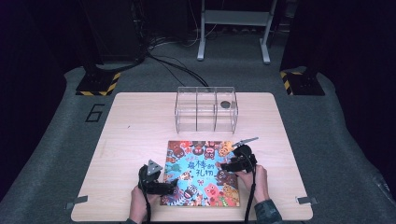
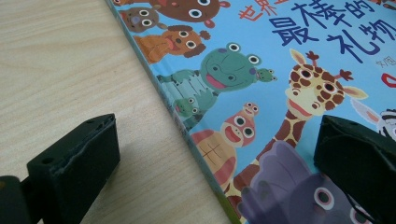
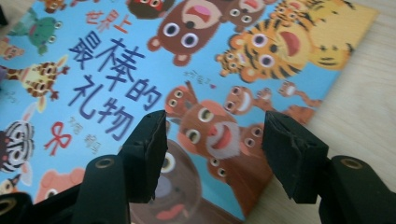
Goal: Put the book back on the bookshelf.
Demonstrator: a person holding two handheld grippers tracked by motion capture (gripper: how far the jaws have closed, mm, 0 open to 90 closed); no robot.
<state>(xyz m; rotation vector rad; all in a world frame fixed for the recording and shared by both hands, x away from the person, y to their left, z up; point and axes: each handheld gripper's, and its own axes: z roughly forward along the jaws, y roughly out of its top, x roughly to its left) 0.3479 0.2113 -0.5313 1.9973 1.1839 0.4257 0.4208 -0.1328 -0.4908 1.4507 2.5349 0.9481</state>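
Note:
A picture book [image 1: 201, 175] with cartoon animals on a blue cover lies flat near the table's front edge. My left gripper [image 1: 173, 182] is at the book's left edge, low over the table. In the left gripper view it [image 2: 217, 128] stands wide open, one jaw over the bare wood and the other over the cover [image 2: 280, 70], so it straddles the edge. My right gripper [image 1: 225, 166] is over the book's right part. In the right gripper view it [image 3: 215, 123] is partly open above the cover [image 3: 116, 70], with nothing between its jaws.
A clear three-compartment box [image 1: 206, 109] stands behind the book, with a dark round thing [image 1: 225, 104] in its right compartment. The wooden table [image 1: 135, 130] has bare room to the left and right. Cables and stand feet lie on the floor beyond.

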